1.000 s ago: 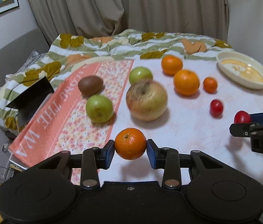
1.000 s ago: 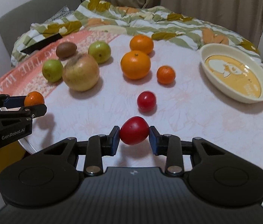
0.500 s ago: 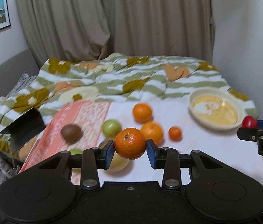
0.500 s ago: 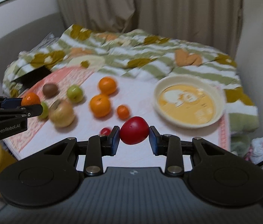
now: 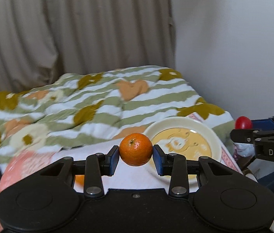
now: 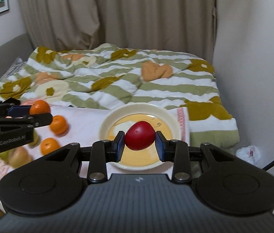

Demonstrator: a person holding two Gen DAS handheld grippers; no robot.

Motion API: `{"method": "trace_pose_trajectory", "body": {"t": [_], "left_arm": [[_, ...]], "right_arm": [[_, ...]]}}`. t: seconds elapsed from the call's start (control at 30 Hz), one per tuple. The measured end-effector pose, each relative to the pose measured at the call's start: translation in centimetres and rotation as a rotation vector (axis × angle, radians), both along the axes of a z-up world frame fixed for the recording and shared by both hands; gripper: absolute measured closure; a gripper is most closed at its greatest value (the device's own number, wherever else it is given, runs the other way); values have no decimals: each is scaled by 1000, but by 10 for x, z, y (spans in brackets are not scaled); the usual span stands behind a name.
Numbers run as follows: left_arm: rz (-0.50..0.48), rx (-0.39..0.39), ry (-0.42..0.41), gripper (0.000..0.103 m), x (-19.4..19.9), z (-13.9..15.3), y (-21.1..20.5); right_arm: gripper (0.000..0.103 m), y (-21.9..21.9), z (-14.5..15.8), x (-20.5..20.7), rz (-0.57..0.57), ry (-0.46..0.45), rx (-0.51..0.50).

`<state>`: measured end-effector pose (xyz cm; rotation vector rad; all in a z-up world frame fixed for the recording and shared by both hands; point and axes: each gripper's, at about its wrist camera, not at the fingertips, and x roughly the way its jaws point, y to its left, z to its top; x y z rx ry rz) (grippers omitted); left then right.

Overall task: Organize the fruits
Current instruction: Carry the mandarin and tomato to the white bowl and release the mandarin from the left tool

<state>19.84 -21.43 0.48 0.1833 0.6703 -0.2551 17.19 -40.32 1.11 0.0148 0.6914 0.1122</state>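
Left tool (image 5: 136, 149) grips mandarin (image 5: 136, 149), right tool (image 6: 139, 138) grips red tomato (image 6: 140, 135) w/ empty plate (image 6: 172, 120) behind; other fruit lower left on worktop (image 6: 86, 120) unsorted.

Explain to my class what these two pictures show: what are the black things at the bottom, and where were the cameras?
No robot here: a person holds a two-fingered grabbing tool in each hand, with a camera on each looking along its fingers. The left hand's view shows the left tool gripping a small orange. The right hand's view shows the right tool gripping a red tomato. Each tool also appears at the edge of the other's picture. Below lies a table with a cream bowl that looks empty, and more oranges and pale fruit at the left. Behind is a striped blanket.
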Motion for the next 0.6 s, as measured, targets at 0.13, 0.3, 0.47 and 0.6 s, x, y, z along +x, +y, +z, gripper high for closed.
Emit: {"method": "trace_pose_trajectory", "body": {"t": [0.13,0.3,0.47,0.6], "left_arm": [[-78,36,25,62,39,-15,-24],[-155,62,78,62,89,-42,-47],[-231,87,134,62,125,-72,-64],[-278,104,170,62,142,-91,-75]], "right_arm": [[54,-14,-10,35,-25,28,5],[54,-27,-29,76,-57,64,19],[54,-36,-48,106,-99,108,28],[54,-41,-63,120,-130,136,34]]}}
